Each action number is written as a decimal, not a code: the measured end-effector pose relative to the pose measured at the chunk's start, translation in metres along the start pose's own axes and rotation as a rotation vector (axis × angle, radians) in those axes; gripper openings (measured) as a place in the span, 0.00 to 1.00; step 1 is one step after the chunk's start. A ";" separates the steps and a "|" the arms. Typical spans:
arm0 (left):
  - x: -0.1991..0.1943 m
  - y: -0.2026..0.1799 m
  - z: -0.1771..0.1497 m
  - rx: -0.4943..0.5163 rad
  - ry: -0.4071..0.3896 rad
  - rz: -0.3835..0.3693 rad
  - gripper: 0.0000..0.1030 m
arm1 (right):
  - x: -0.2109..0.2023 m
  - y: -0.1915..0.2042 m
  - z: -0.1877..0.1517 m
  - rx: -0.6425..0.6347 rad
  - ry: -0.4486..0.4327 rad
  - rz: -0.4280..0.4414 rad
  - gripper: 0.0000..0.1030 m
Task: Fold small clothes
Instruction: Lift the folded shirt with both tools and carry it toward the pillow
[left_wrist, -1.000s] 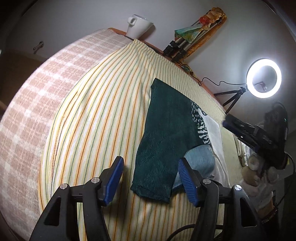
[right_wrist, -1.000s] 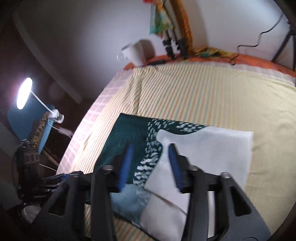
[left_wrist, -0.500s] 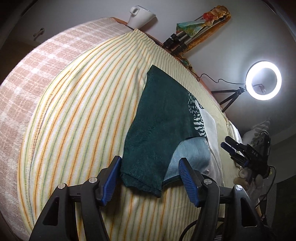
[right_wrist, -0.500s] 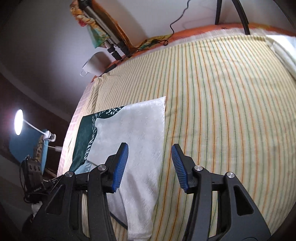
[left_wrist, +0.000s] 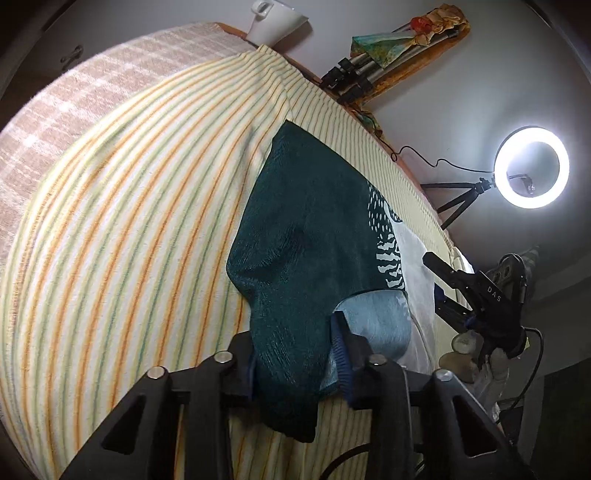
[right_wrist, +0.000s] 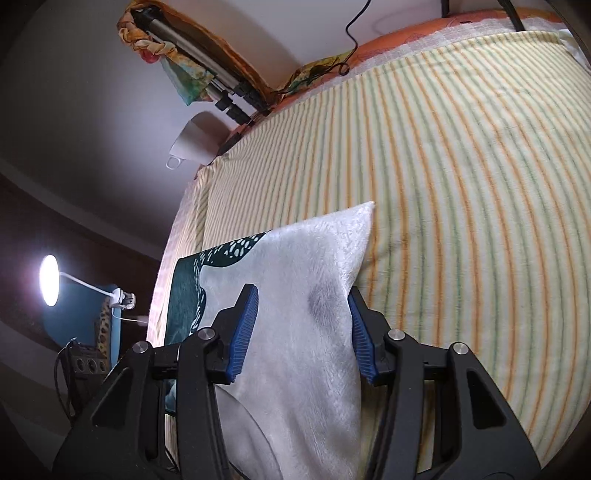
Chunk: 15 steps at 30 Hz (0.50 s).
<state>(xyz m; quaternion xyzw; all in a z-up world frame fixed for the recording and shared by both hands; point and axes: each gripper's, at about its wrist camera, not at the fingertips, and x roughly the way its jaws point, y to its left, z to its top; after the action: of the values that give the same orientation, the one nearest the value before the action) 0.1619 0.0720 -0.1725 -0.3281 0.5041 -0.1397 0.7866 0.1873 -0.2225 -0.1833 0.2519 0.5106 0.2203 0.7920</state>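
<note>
A small garment (left_wrist: 306, 229), dark green with a white speckled part and a pale blue inside, lies on the striped bedsheet (left_wrist: 129, 221). My left gripper (left_wrist: 295, 354) is closing on its near green corner; the cloth bunches between the pads and hangs over the left one. In the right wrist view the garment's white half (right_wrist: 295, 266) lies between the blue pads of my right gripper (right_wrist: 301, 328), which stands open over the cloth. The right pad sits at the white edge. That right gripper (left_wrist: 461, 284) also shows at the left wrist view's right side.
A white cup (left_wrist: 275, 18) and bundled tripods (left_wrist: 369, 70) sit at the bed's far edge by the wall. A ring light (left_wrist: 532, 168) stands to the right. A pink checked blanket (left_wrist: 74, 92) covers the far left. A desk lamp (right_wrist: 50, 280) glows beside the bed.
My left gripper slid forward over the green corner and its jaws narrowed onto the cloth. The right gripper swung from the garment's middle to its white edge, rolled and dropped lower.
</note>
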 end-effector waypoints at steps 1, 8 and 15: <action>0.001 -0.001 0.000 0.009 -0.004 0.008 0.22 | 0.001 0.002 0.000 -0.006 -0.001 -0.003 0.48; -0.003 -0.009 -0.002 0.059 -0.050 0.044 0.06 | 0.005 0.013 -0.002 -0.049 0.026 -0.027 0.07; -0.018 -0.035 0.002 0.146 -0.123 0.047 0.05 | -0.012 0.035 0.002 -0.104 -0.003 -0.018 0.06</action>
<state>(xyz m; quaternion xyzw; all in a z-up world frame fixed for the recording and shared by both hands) 0.1592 0.0564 -0.1363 -0.2660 0.4508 -0.1371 0.8410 0.1814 -0.2025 -0.1522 0.2061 0.4994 0.2388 0.8069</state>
